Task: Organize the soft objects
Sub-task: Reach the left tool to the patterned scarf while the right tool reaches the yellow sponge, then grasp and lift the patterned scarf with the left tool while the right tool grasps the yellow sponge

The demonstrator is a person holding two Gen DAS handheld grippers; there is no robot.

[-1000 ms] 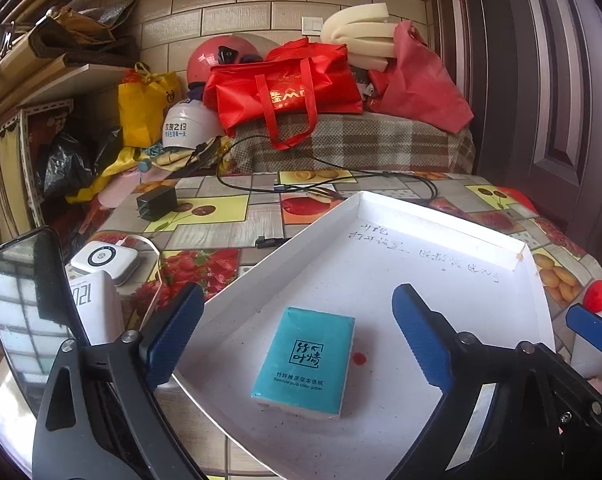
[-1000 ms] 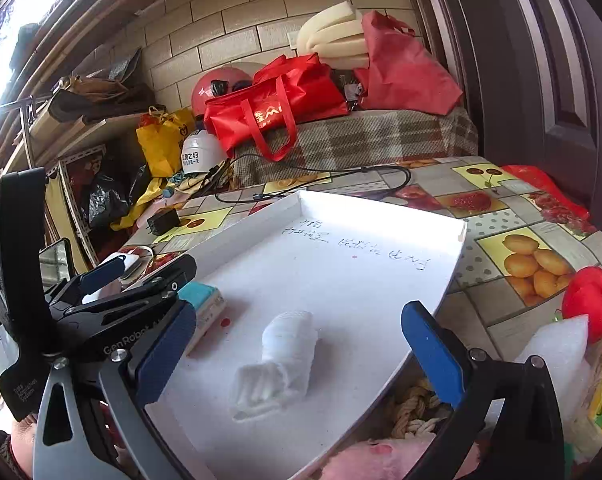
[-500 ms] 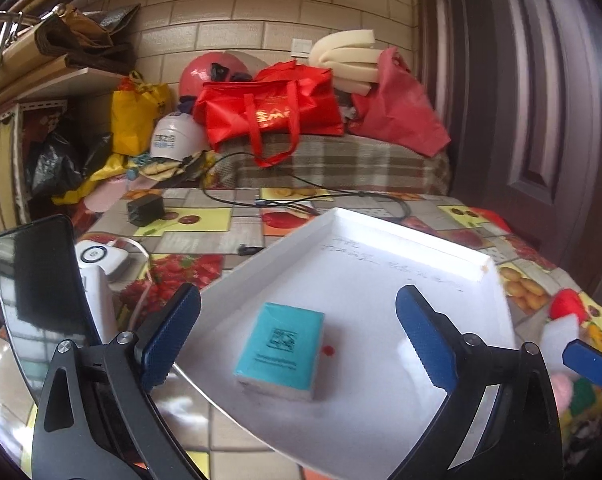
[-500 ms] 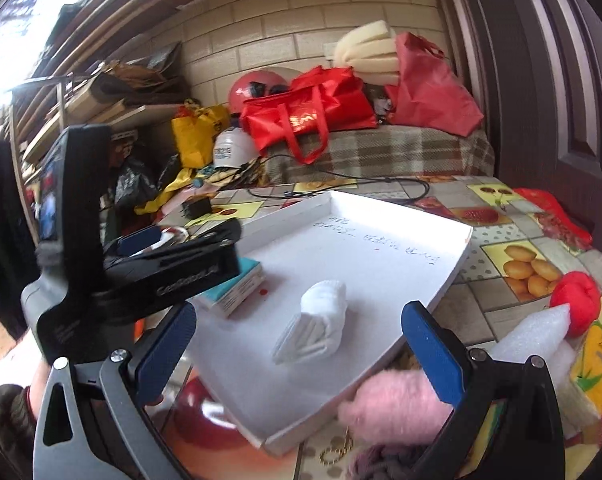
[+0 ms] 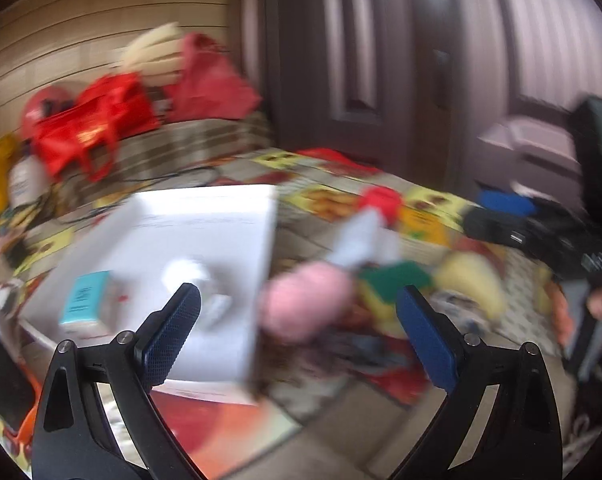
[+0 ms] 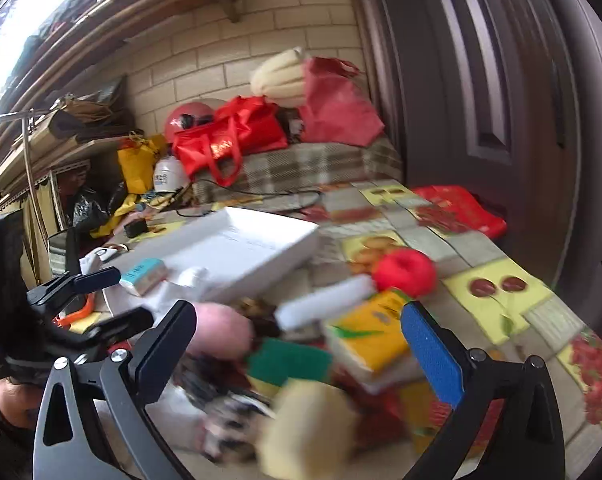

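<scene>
Both views are motion-blurred. A white tray [image 5: 221, 216] holds a teal tissue pack [image 5: 83, 298] and a rolled white cloth [image 5: 185, 272]. Right of the tray lies a pile of soft things: a pink fluffy item [image 5: 305, 304], a green sponge [image 6: 289, 360], a yellow sponge [image 6: 309, 428], a white foam block [image 6: 325, 302], a red ball [image 6: 407, 272] and a yellow tissue pack [image 6: 369, 338]. My left gripper [image 5: 297, 340] is open and empty, in front of the pink item. My right gripper [image 6: 297, 358] is open and empty above the pile. The left gripper also shows in the right wrist view [image 6: 101, 300].
The fruit-print tablecloth [image 6: 497, 292] covers the table. A dark door [image 6: 481, 80] stands close on the right. Red bags [image 6: 237, 136], helmets and a plaid bundle crowd the back. A cable and small devices lie left of the tray [image 6: 261, 240].
Both grippers have swung right, away from the tray and toward the pile of soft things. The tissue pack and rolled cloth stay in the tray. Both jaws remain open.
</scene>
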